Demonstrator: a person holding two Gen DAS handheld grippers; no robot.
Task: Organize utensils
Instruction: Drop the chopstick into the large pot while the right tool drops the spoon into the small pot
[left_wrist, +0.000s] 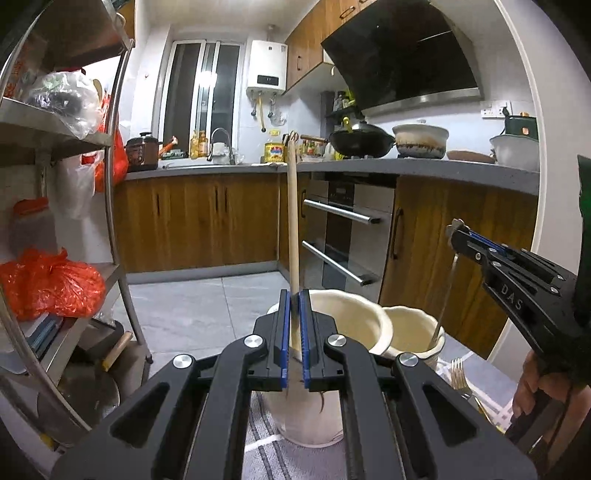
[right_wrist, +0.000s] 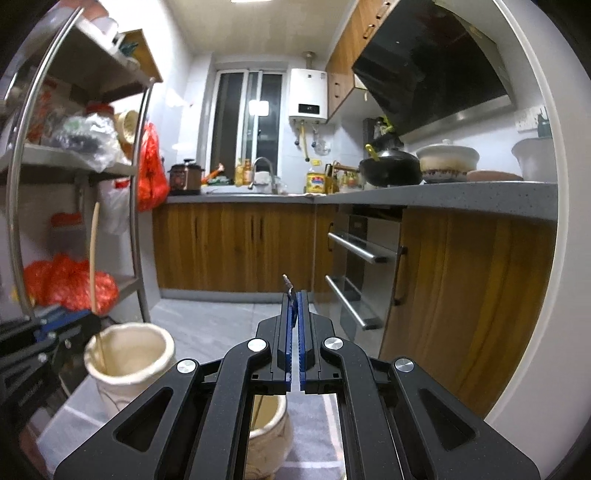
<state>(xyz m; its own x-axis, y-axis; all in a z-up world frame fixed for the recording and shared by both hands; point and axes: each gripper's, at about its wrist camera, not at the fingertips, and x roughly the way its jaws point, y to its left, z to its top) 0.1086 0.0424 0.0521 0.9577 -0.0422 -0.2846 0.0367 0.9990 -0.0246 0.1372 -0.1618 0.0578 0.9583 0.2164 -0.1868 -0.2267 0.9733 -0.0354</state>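
In the left wrist view the left gripper (left_wrist: 294, 295) sits at lower centre with its blue pads clamped on a wooden utensil handle (left_wrist: 293, 206), which rises nearly straight up the middle of the frame; its lower end drops inside the near cream jar (left_wrist: 314, 417) directly below the fingers. The right gripper (left_wrist: 458, 236) comes in from the right edge of that frame, pinched on the decorated top of a thin metal utensil (left_wrist: 448, 291) whose shaft hangs down, slightly tilted, into the second cream jar (left_wrist: 417, 332), which stands touching or just beside the first, to its right. A fork (left_wrist: 458, 373) lies on the cloth at lower right, beside the second jar. The right wrist view agrees: the right gripper (right_wrist: 294, 299) is closed on the metal handle tip poking above its pads at centre, with the jar it serves (right_wrist: 271, 435) partly hidden beneath the fingers, while at lower left the other jar (right_wrist: 129, 354) holds the wooden handle (right_wrist: 94, 258), gripped by the left gripper (right_wrist: 62, 332). Each utensil's long axis is near vertical and each already lies over its own jar (so the coming move is probably a straight descent and release, not a sideways reach). The fork lies nearer the right hand, which looks best placed to take it afterwards. How deep either utensil has sunk I cannot tell.
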